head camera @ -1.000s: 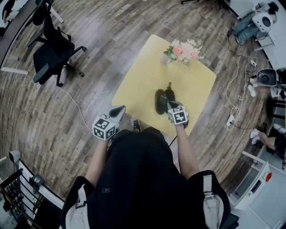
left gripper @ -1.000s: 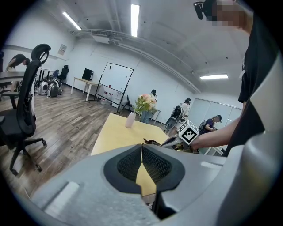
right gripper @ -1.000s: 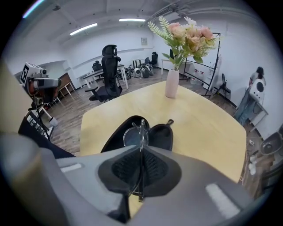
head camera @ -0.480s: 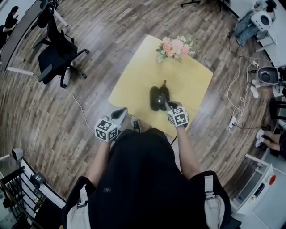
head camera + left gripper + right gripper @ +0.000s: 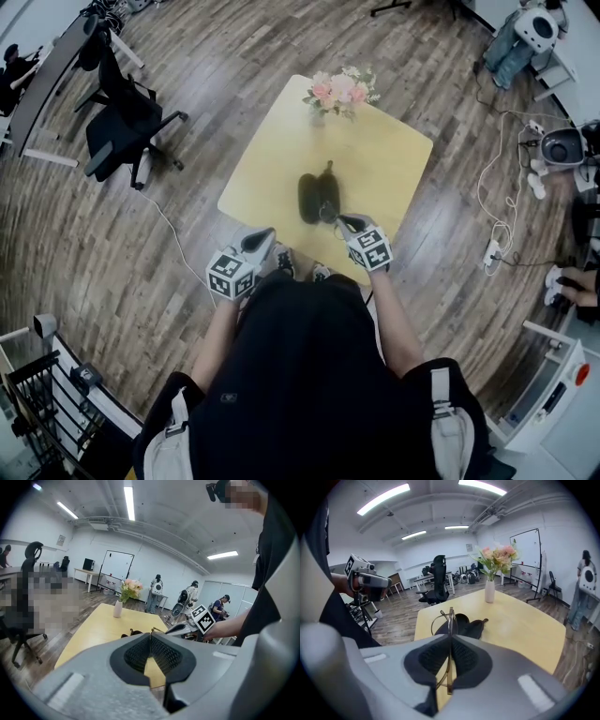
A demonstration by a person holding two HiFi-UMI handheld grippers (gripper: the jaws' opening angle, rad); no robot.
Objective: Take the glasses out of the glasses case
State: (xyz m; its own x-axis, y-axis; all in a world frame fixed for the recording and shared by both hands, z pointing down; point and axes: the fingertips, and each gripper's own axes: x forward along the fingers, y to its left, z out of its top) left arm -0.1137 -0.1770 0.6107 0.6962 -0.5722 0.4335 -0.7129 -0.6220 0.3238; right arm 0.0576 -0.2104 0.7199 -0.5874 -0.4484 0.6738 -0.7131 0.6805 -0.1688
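While my right gripper (image 5: pixel 450 641) clamps the glasses (image 5: pixel 448 616) by the black case (image 5: pixel 317 195) on the yellow table (image 5: pixel 394 159), my left gripper (image 5: pixel 150 644) sits closed, empty, over wood-plank floor (image 5: pixel 141 244)

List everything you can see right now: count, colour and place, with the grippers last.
table: one, yellow, centre of the wooden floor
glasses case: one, black, lying open on the table
glasses: one pair, thin metal frame, clamped in the right gripper, above the case
vase of flowers: one, white vase with pink blooms, far table corner
office chair: one, black, on the floor at left
left gripper: grey, shut and empty, off the table's near edge
right gripper: grey, shut on the glasses
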